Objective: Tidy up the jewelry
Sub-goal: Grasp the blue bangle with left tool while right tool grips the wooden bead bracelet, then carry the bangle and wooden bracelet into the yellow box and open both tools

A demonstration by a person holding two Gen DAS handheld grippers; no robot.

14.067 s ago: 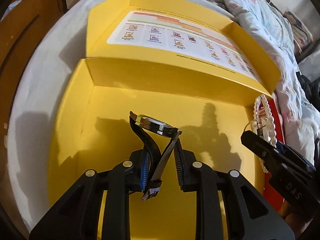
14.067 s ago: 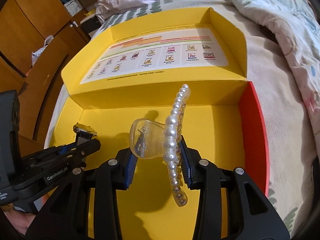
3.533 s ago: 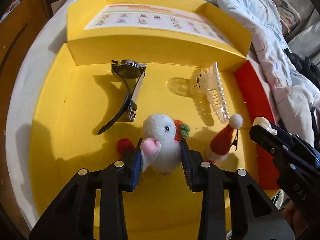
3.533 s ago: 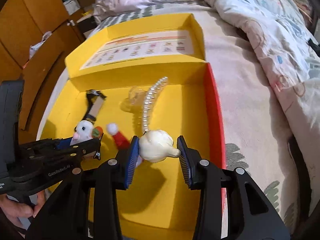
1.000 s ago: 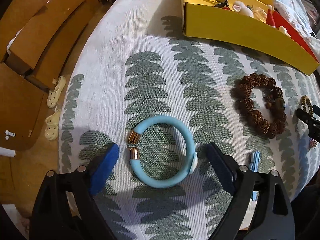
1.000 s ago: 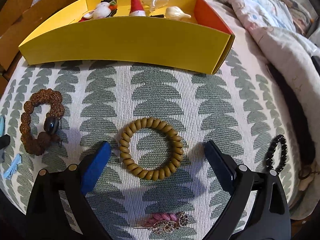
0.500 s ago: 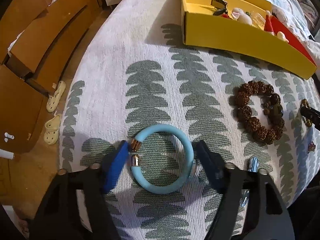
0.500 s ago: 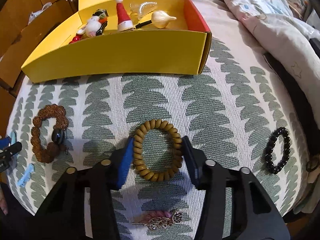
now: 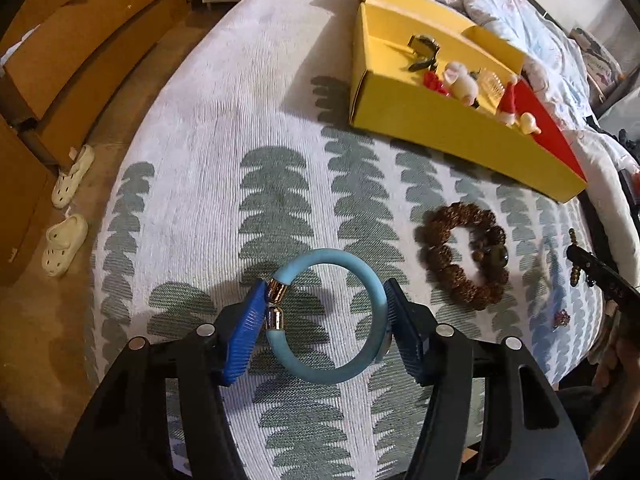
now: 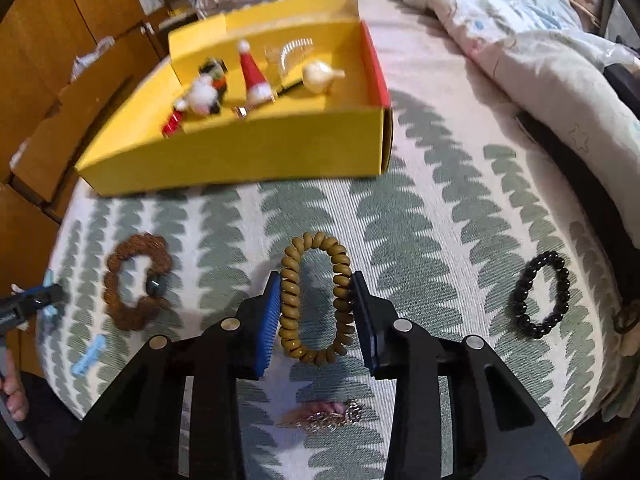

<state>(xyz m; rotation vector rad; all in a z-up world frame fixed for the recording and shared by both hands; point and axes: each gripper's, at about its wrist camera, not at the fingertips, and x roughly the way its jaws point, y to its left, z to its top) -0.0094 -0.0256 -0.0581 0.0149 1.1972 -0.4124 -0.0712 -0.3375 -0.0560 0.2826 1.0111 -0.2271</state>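
Observation:
My left gripper (image 9: 326, 316) is shut on a light blue bangle with gold caps (image 9: 362, 272) and holds it just above the patterned bedspread. My right gripper (image 10: 314, 312) is shut on a mustard coil hair tie (image 10: 316, 300), squeezed into an oval. The yellow box (image 9: 460, 136) lies further back; it also shows in the right wrist view (image 10: 240, 156). It holds a watch (image 9: 424, 50), a plush mouse clip (image 10: 202, 94), a Santa hat clip (image 10: 252, 72), a pearl claw clip (image 10: 294, 54) and a cream clip (image 10: 320, 74).
A brown seed bracelet (image 9: 464, 256) lies between the grippers, also in the right wrist view (image 10: 134, 280). A black bead bracelet (image 10: 542, 294), a pink-gold hair clip (image 10: 324, 412) and a small blue clip (image 10: 88, 356) lie on the bedspread. Slippers (image 9: 66, 236) are on the floor at left.
Both grippers have closed from open onto their rings, the left on the blue bangle, the right on the coil hair tie, and have lifted slightly toward the box.

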